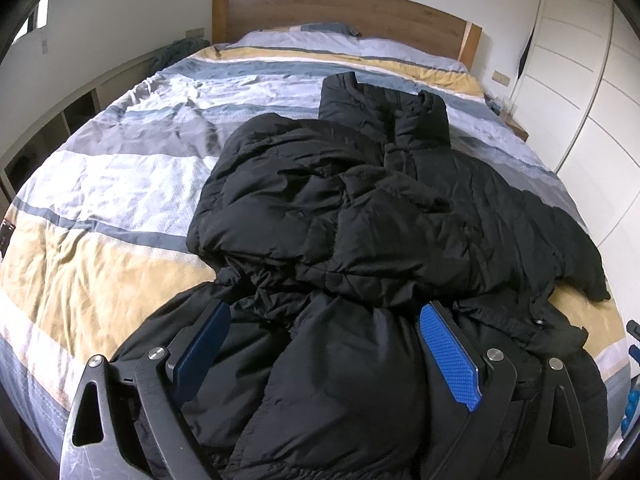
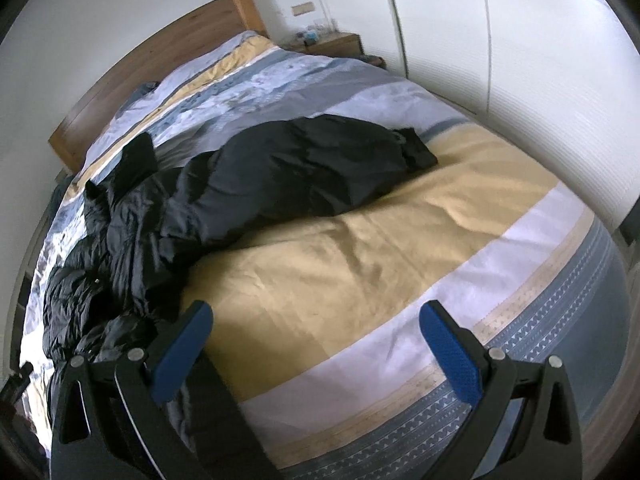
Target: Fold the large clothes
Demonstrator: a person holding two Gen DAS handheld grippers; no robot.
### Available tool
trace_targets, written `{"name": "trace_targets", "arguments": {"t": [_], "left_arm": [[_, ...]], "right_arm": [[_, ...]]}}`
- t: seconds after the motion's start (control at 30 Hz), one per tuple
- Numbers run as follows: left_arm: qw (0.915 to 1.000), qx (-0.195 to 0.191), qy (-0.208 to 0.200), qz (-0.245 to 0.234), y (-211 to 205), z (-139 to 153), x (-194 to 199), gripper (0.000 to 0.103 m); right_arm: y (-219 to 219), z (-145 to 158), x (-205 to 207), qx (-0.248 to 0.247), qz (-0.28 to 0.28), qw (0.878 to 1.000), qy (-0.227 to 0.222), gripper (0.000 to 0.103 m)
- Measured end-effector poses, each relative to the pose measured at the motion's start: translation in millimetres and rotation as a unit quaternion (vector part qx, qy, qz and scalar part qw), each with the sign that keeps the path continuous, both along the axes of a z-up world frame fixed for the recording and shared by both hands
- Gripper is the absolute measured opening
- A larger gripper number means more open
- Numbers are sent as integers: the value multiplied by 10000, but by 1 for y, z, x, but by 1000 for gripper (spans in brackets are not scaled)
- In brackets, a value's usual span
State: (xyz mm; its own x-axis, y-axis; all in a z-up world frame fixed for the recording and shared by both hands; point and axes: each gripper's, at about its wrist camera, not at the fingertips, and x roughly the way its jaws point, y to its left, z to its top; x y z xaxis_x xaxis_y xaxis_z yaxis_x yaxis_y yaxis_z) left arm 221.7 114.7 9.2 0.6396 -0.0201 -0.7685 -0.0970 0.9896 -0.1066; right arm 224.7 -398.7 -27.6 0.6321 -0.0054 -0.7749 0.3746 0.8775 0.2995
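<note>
A large black puffer jacket (image 1: 360, 216) lies crumpled on the striped bed cover (image 1: 120, 184); one sleeve reaches toward the headboard. My left gripper (image 1: 324, 312) is open, its blue-padded fingers (image 1: 448, 352) wide apart over the jacket's near bunched part, with fabric between them. In the right wrist view the jacket (image 2: 248, 184) lies to the left and ahead. My right gripper (image 2: 316, 312) is open and empty above the yellow band of the cover (image 2: 360, 264), to the right of the jacket's near edge.
A wooden headboard (image 1: 344, 8) stands at the far end. White wardrobe doors (image 2: 500, 40) run along the right side of the bed. A wooden nightstand (image 2: 340, 44) stands by the headboard. Low shelving (image 1: 60, 120) lines the left side.
</note>
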Motion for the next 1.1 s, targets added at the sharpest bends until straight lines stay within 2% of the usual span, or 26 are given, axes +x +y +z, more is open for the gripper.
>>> {"name": "trace_targets", "arguments": {"t": [0.23, 0.43, 0.8, 1.1], "left_arm": [[9998, 49, 173, 24, -5, -16, 5, 95], [9994, 95, 320, 89, -6, -30, 9, 95], [9988, 150, 429, 192, -2, -40, 19, 95], [9984, 135, 474, 276, 2, -45, 27, 95]], "right_arm": [[-44, -24, 5, 459, -401, 9981, 17, 103], [-71, -41, 29, 1010, -517, 9935, -79, 103], [-84, -76, 85, 1977, -590, 9783, -200, 103], [-97, -93, 116, 2360, -794, 9677, -396, 103]]}}
